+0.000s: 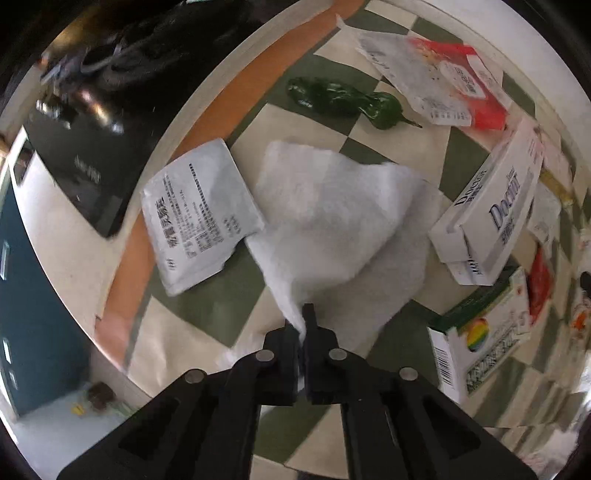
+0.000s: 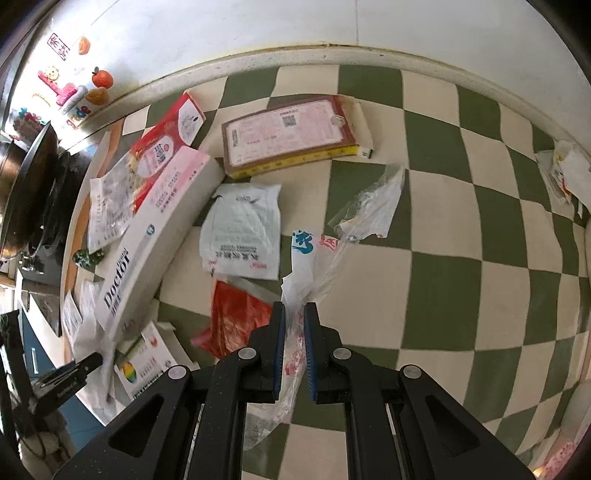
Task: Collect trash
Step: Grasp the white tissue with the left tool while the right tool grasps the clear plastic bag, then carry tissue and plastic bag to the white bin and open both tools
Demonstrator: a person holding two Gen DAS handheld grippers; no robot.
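My left gripper [image 1: 302, 325] is shut on a corner of a white tissue [image 1: 332, 218] that hangs over the green-and-cream checkered cloth [image 1: 229, 310]. My right gripper [image 2: 294, 314] is shut on a clear plastic bag [image 2: 354, 221] with printed marks, which stretches forward from the jaws. Around lie a white printed sachet [image 1: 199, 214], a white "Doctor" box [image 1: 491, 214] [image 2: 155, 240], a green-white box [image 1: 476, 347], a red wrapper [image 2: 236, 317], a white pouch [image 2: 243, 236] and a pink-labelled flat box [image 2: 291, 133].
A green pepper [image 1: 343, 99] lies on the cloth near a red-white packet [image 1: 443, 85]. A black stove [image 1: 74, 147] with a pan sits beyond the counter's edge. A white wall [image 2: 258, 29] bounds the counter at the back. More wrappers [image 2: 565, 173] lie at far right.
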